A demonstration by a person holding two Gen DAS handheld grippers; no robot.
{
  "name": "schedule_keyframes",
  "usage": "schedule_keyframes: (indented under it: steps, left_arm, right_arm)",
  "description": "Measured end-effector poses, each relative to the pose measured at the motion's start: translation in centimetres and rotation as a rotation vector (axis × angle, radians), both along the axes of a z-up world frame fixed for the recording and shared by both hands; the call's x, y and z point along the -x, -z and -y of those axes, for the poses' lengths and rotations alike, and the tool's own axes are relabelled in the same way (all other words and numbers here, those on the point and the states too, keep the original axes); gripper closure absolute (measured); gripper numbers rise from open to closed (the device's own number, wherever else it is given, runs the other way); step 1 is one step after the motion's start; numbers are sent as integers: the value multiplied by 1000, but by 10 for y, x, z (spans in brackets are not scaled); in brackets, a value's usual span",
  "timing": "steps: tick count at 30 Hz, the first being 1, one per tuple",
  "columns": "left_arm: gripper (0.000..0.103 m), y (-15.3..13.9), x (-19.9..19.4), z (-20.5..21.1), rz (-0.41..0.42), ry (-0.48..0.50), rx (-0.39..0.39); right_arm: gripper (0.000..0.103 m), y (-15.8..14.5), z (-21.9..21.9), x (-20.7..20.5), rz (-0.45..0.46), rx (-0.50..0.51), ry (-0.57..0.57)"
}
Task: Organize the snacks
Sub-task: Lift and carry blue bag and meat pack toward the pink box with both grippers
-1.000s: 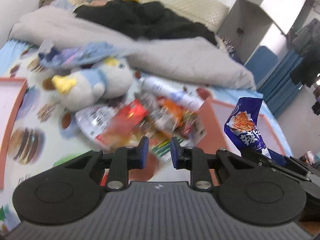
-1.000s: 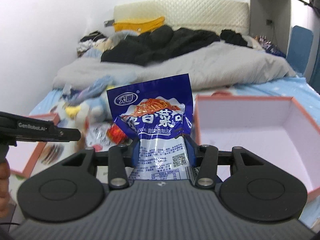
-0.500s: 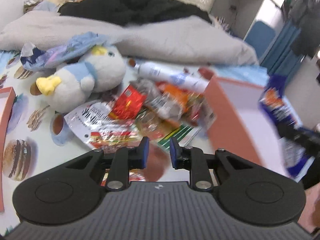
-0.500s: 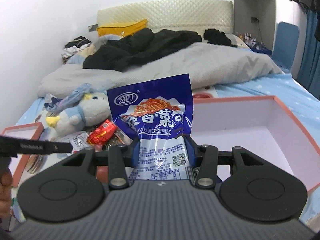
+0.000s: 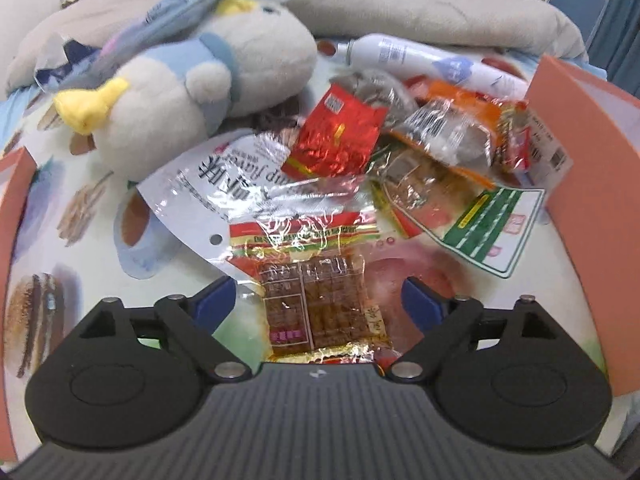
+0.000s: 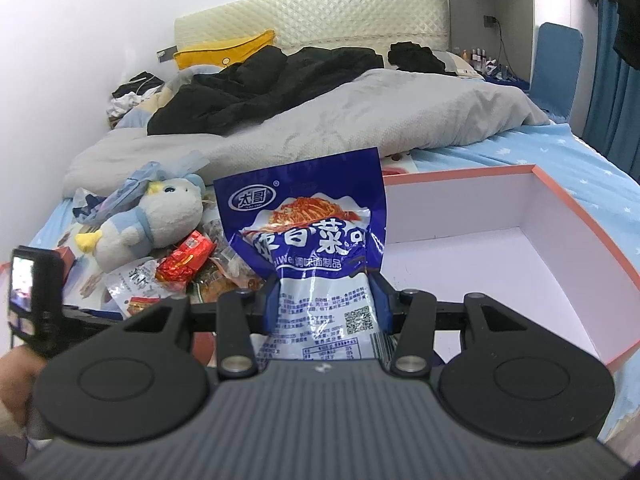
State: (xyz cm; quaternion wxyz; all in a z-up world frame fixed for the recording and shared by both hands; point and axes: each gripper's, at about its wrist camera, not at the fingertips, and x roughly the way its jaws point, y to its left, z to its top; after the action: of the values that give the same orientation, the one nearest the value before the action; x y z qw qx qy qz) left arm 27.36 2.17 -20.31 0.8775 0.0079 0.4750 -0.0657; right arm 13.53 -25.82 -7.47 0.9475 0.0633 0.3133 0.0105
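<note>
A blue and white plastic snack packet printed with a red vegetable picture [image 6: 308, 248] stands upright, clamped at its lower half between the 2 blue pads of the right gripper [image 6: 326, 300]. The packet is held above the printed bed sheet, just left of an open, shallow cardboard box with white inside walls and an orange rim [image 6: 560, 216], which sits on the bed.

To the left lies a loose pile of snack packets. Nearest the left gripper [image 5: 316, 300] is a clear plastic packet of brown dried strips with a red and yellow header [image 5: 316, 288]. It lies flat on the sheet between the 2 blue fingers, which are spread wide and do not touch it; the jaws have just been opening. Behind it lie a white and silver foil pouch with black lettering [image 5: 224, 184], a crinkled red foil packet [image 5: 340, 140], and several orange and clear wrappers [image 5: 452, 132] overlapping one another.

A white cylindrical bottle [image 5: 424, 60] lies on its side behind the pile. A grey and blue plush toy with a yellow beak [image 5: 192, 84] rests at the pile's left edge. Beyond it a rumpled grey blanket [image 6: 360, 128] spreads across the bed.
</note>
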Motion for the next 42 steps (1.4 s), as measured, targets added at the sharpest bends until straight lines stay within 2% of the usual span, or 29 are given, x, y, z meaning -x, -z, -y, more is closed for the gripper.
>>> schedule_keyframes:
  steps: [7,10,12,13,14,18,22,32,42]
  left_arm:
    - [12,18,-10,4,-15,-69,-42]
    - [22,18,-9,7,6,-88,-64]
    - [31,16,-8,8,4,-93,-69]
    - [40,14,-7,8,4,-95,-76]
    - [43,13,-7,8,-1,-97,-78]
    - [46,10,-3,9,-8,-69,-86]
    - [46,0,6,8,-17,-66,-57]
    - [46,-74,30,13,53,-47,76]
    - [46,-162,34,46,179,40,191]
  right_arm:
    - [55,1,0,-2,-10,2,3]
    - [55,2,1,-2,-16,6,6]
    - [55,2,2,-2,-16,4,9]
    - [55,3,3,-2,-16,4,11]
    - [55,3,3,-3,-17,4,12]
    - [55,2,3,-4,-12,3,12]
    - [55,3,2,-2,-6,7,14]
    - [55,-1,2,-3,9,8,13]
    - [55,-34,15,-8,82,28,23]
